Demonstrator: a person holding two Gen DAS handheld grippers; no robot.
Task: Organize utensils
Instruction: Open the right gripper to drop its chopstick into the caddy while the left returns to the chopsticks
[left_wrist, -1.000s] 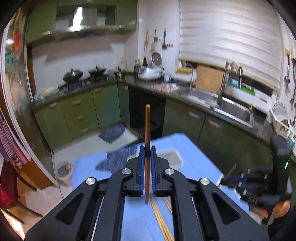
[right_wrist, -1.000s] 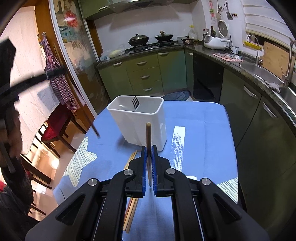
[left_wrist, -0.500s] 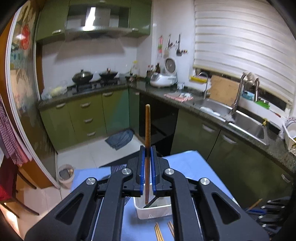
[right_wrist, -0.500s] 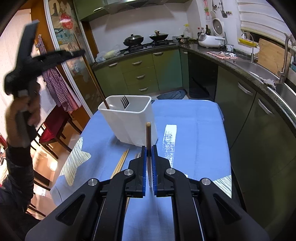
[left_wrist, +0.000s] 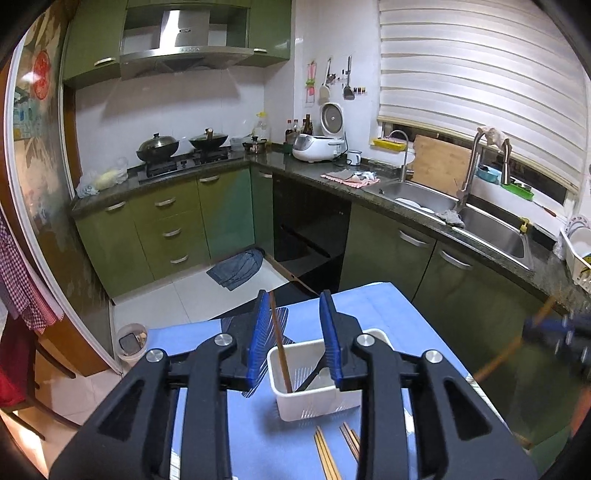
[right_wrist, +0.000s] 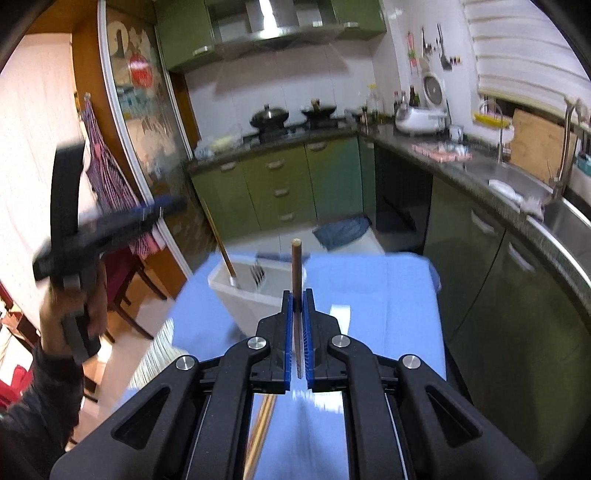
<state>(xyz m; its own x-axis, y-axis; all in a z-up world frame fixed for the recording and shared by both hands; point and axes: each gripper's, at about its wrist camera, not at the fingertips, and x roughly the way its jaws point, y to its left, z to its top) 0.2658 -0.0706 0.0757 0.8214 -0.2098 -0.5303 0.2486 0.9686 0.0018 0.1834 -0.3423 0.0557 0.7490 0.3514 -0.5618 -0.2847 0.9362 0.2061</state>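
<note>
My left gripper (left_wrist: 293, 306) hangs over the white container (left_wrist: 314, 406), its jaws opening. A brown chopstick (left_wrist: 279, 343) stands loose in the container, leaning close to the left pad but not gripped. A dark fork (left_wrist: 310, 376) rests in there too. My right gripper (right_wrist: 296, 295) is shut on another chopstick (right_wrist: 296, 266), held upright above the blue tablecloth (right_wrist: 388, 288). In the right wrist view the container (right_wrist: 243, 295) sits ahead to the left, and the left gripper (right_wrist: 162, 208) shows blurred above it.
Several loose chopsticks (left_wrist: 327, 458) lie on the cloth in front of the container. Green cabinets and a sink (left_wrist: 491, 229) run along the right. A small bin (left_wrist: 129, 341) stands on the floor, and a chair (right_wrist: 122, 280) is left of the table.
The left jaws have parted and their chopstick has dropped into the white container. The right gripper has risen with its chopstick, and the container now looks lower and farther.
</note>
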